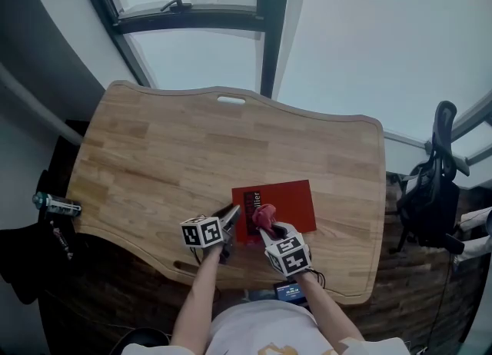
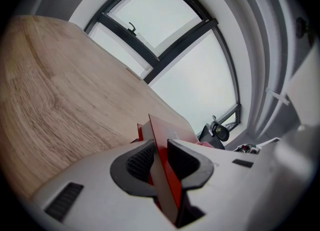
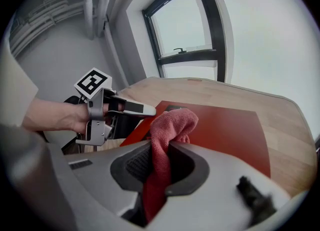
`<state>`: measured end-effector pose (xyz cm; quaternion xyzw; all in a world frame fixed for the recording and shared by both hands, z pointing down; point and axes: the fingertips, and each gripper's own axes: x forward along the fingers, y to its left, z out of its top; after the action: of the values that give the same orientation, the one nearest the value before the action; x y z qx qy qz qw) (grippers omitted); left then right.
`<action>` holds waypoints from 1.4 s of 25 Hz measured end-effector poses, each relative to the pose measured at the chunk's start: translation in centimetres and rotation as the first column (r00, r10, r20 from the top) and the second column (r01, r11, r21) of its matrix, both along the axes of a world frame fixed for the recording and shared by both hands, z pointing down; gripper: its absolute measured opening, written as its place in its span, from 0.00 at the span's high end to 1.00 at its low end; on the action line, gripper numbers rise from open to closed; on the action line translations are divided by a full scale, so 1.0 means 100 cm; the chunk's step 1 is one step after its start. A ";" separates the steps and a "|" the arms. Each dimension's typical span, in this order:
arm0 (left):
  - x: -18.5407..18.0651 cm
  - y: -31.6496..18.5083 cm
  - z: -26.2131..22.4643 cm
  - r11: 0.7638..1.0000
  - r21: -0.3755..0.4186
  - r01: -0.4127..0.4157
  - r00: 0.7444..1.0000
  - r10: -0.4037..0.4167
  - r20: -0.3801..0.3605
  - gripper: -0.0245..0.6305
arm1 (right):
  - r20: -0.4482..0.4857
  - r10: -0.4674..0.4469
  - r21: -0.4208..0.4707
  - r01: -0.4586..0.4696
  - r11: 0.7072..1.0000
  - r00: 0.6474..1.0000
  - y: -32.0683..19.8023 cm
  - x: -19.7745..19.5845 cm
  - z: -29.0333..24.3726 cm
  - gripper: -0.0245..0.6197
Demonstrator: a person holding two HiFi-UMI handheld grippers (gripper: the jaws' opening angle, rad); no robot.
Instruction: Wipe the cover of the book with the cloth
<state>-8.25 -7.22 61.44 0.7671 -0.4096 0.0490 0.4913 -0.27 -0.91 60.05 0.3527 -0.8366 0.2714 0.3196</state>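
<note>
The left gripper (image 2: 159,157) has its jaws clamped on a thin red edge of the book (image 2: 167,136). The sheet stands on edge between the two ribbed pads, which are only a narrow way apart and press on either face of it. A second red layer of the same book shows just behind the left pad. In the right gripper view, a bare hand (image 3: 65,116) carries this gripper at the book's left edge, which looks raised a little off the worktop (image 1: 169,146).

The right gripper (image 3: 159,162) has its jaws closed on a pinkish-red cloth (image 3: 172,125). A fold of the cloth runs down between the pads and a bunched end sticks out past the jaw tips, over the left part of the red cover. Whether the cloth presses on the cover cannot be told.

By count there are one book, one cloth and two grippers. Each gripper has one black-and-white marker cube (image 1: 201,232). The book lies near the front edge of the wooden worktop, with the two grippers side by side at its left end.

The cover carries one dark label (image 1: 252,200) with pale lettering running along the left side. The cloth partly covers it, and the letters are too small to read with certainty. No other writing can be read.
</note>
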 end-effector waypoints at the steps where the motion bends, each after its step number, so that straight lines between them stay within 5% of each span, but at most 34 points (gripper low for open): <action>1: 0.000 0.000 0.000 1.000 0.000 -0.001 1.000 0.001 0.003 0.83 | 0.002 -0.008 -0.002 0.008 1.000 1.000 0.002 -0.003 0.000 0.85; 10: 0.000 0.000 0.000 1.000 0.002 -0.010 1.000 0.010 0.013 0.83 | -0.128 -0.156 0.029 0.161 0.987 0.979 0.010 -0.028 0.003 0.85; 35: 0.000 0.001 0.000 0.999 -0.010 -0.035 0.999 0.035 0.017 0.83 | -0.096 -0.162 0.001 0.162 0.987 0.982 -0.024 -0.045 0.005 0.85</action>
<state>-8.20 -7.15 61.44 0.7714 -0.4000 0.0660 0.4905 -4.77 -3.29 60.57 0.2975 -0.8474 0.2235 0.3787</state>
